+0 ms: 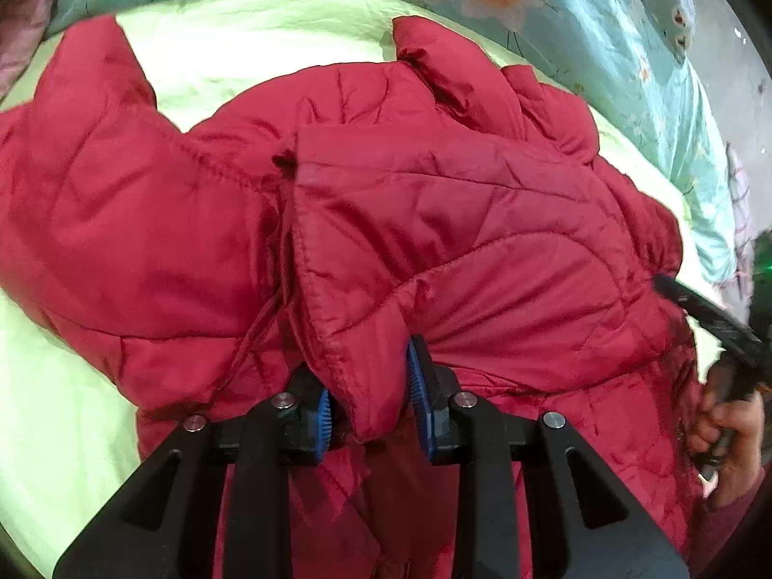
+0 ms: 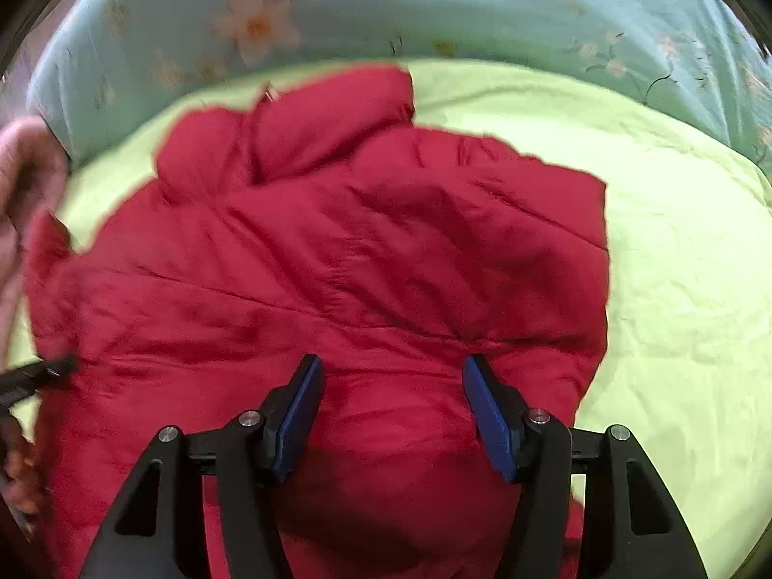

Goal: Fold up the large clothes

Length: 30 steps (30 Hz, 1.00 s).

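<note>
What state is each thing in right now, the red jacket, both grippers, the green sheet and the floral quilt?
red jacket: rumpled, partly folded on the bed, one hemmed edge lifted.
left gripper: shut on the jacket's hemmed edge.
right gripper: open, over the jacket, gripping nothing.
green sheet: spread out, lightly wrinkled, under the jacket.
floral quilt: bunched along the far side of the sheet.

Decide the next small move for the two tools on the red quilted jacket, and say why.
Probably close the right tool on the red quilted jacket. Its pads stand apart over the fabric, while the left tool already pinches a stitched edge. The jacket lies rumpled on the pale green bedsheet, so both ends need a hold before folding.
</note>
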Motion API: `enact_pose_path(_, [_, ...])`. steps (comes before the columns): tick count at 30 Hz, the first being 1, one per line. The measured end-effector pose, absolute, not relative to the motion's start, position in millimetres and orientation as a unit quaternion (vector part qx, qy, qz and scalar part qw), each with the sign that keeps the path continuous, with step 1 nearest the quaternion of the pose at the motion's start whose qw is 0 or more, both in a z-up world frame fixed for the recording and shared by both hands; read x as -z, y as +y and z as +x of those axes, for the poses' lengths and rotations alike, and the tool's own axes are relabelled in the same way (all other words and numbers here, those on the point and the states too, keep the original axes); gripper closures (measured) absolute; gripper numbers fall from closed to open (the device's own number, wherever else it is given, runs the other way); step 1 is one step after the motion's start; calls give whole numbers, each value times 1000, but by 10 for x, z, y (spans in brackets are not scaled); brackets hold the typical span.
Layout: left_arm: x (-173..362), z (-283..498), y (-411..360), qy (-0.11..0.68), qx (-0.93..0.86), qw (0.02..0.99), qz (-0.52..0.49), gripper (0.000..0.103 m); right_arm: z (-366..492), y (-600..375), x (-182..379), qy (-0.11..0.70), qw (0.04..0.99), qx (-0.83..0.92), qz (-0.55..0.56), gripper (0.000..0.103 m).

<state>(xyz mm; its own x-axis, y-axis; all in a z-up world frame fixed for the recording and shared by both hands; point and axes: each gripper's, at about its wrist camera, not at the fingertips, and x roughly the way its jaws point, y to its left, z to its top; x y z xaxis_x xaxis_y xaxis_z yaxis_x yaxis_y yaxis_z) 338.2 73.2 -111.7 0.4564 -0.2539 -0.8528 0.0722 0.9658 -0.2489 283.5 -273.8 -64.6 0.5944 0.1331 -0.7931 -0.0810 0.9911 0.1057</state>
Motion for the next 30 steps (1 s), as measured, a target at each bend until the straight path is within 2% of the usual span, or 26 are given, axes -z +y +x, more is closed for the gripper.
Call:
enact_pose_path(3, [1075,3330,689,504,90,856,-69,73,2773,-2575,655,449,891,-65,4,40])
enact_pose_path(5, [1043,3249,679,493,94,863,-59,62,2857,-2529,853,479,876,-58,-21,40])
enact_pose_path(8, [1045,3169,744,492,93,863,-64,56,2901,-2496,936,485,872,-52,-36,37])
enact_pose_path(12, [969,3029,896,494,97,859,-92,53,2854,-2483,737,476,878,-56,-2,35])
enact_pose_path(20, [641,2781,1451,439,53,886,-143,45,2469,-2353,259,415,901,-117,45,36])
enact_pose_path(30, [831,2858,2228,432,-24,876,-215,45,2234,-2097,280,411,895,-165,54,36])
